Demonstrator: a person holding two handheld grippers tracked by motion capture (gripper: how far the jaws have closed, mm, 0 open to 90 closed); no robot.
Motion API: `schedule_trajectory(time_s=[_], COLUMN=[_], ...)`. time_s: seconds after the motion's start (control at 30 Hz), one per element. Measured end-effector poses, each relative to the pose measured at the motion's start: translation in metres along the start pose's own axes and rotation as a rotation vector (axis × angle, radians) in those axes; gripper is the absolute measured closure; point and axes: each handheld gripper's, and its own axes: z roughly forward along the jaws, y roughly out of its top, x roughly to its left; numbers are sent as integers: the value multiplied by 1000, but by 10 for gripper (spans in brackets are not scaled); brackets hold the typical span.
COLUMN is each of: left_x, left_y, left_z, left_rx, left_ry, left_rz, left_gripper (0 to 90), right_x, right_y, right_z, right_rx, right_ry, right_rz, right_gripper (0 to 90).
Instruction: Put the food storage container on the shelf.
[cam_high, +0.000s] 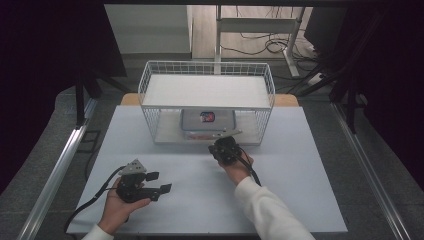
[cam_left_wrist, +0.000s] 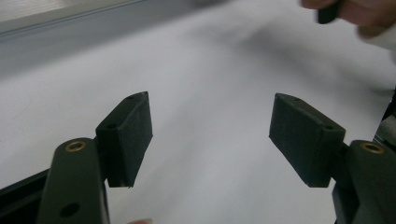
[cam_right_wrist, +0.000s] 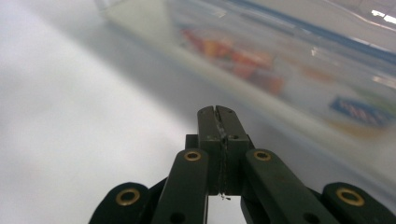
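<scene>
Packet (cam_high: 207, 122) just beyond closed right fingers (cam_right_wrist: 219, 122)

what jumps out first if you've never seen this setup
A white wire basket stands at the far middle of the table, with a clear packet with red print lying under its shelf. The right gripper, jaws shut, hovers just in front of it. The left gripper rests open at the near left.

Two tongs on a counter, with a wire basket beyond them.

The left tongs (cam_high: 161, 182) lie near the counter's (cam_high: 300, 165) front edge. The right tongs (cam_high: 225, 141) sit farther back, just before the wire basket (cam_high: 206, 70); a packet (cam_high: 207, 120) lies inside, just behind them.
</scene>
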Motion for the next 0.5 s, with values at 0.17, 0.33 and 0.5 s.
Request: schedule_trajectory(time_s=[0.17, 0.33, 0.5], left_x=[2, 3, 2], left_y=[2, 2, 1], left_z=[-2, 1, 1], left_rx=[-12, -6, -3], left_ry=[9, 25, 36], left_rz=[-13, -9, 3], left_gripper=[298, 298, 297], right_x=[-5, -20, -35], right_y=[-28, -57, -89], right_z=[-52, -97, -135], right_rx=[-35, -57, -62], right_ry=[49, 55, 42], right_rz=[-30, -28, 23], right_gripper=[888, 887, 870])
